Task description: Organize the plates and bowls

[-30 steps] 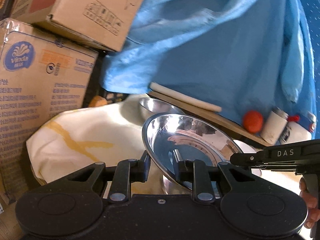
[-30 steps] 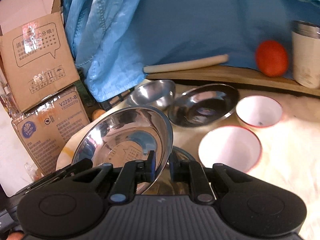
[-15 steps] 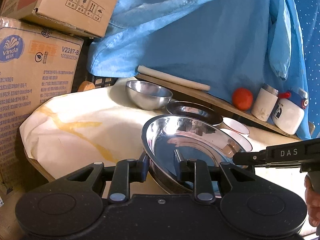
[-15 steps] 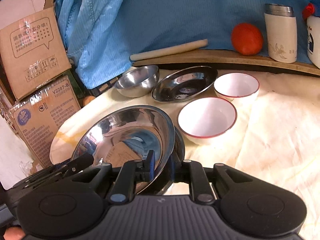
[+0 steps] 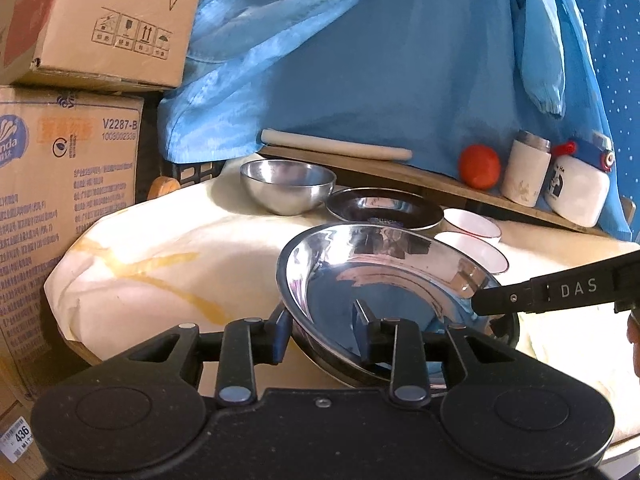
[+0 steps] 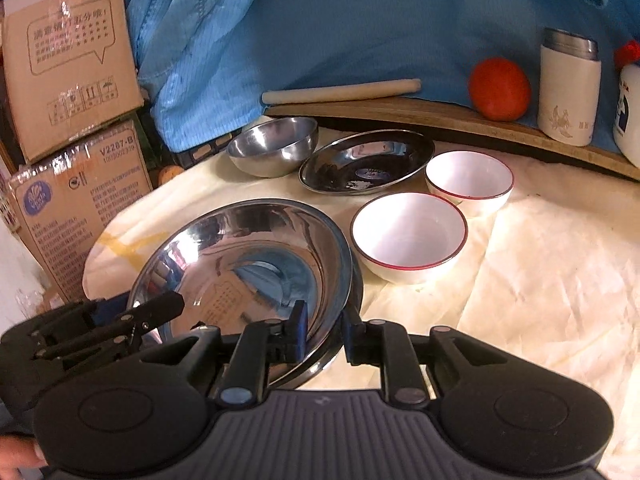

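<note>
Steel plate has come down from its steep tilt a second ago and now sits nested on a second steel plate near the tabletop's front left edge. Left gripper jaws are opening, straddling the rim, pads clear. Right gripper also opening, narrow gap, rim still between. Judgement: stack placed; steel bowl, dark plate and two white bowls remain unsorted.

silver plate, white bowls w/ red rims, blue cloth, cream tablecloth
</note>
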Action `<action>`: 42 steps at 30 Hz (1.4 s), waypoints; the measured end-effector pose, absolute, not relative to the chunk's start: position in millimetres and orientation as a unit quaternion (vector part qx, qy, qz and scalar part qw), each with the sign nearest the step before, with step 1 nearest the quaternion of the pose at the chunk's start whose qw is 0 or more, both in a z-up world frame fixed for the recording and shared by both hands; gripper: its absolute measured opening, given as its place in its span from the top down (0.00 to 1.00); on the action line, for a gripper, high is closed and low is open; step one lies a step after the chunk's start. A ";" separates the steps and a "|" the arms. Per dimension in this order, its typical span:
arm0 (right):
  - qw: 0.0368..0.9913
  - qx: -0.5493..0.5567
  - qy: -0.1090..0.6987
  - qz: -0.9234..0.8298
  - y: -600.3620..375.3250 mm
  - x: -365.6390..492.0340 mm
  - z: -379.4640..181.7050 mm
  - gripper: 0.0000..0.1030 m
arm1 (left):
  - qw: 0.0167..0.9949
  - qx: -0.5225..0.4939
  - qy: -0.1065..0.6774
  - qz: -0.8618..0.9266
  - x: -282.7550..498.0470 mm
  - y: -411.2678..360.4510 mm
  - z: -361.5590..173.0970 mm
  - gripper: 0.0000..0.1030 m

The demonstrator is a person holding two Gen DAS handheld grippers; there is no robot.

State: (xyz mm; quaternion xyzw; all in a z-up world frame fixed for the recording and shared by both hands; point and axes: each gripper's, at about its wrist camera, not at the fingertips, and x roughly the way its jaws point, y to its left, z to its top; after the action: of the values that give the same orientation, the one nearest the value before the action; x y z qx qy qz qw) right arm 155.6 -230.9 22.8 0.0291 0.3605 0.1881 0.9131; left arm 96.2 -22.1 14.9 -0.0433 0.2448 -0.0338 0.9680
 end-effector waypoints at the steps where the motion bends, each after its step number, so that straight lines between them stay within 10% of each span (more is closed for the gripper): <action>1: 0.913 0.026 0.361 0.188 -230.2 155.4 23.1 0.79 | 0.968 -0.041 0.247 -0.034 97.0 -21.7 14.9 0.65; 12: 0.918 0.019 0.350 0.185 -230.3 153.8 24.4 0.73 | 0.969 -0.048 0.242 -0.029 97.7 -16.0 14.2 0.30; 21: 0.927 0.031 0.328 0.180 -240.6 153.5 28.3 0.32 | 0.973 -0.086 0.215 -0.007 103.9 3.0 24.4 0.01; 28: 0.935 0.031 0.303 0.182 -241.4 159.5 30.9 0.06 | 0.960 -0.142 0.242 -0.006 131.6 21.2 27.8 0.01; 42: 0.940 0.024 0.291 0.179 -247.0 192.8 37.7 0.00 | 0.949 -0.152 0.276 -0.002 183.7 29.4 37.7 0.01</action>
State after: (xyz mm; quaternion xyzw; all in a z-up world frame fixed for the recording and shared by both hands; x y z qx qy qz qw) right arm 192.8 -247.0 37.7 0.0241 0.2909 0.1790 0.9395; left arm 183.7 29.4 37.7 -0.1515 0.2756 -0.0022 0.9493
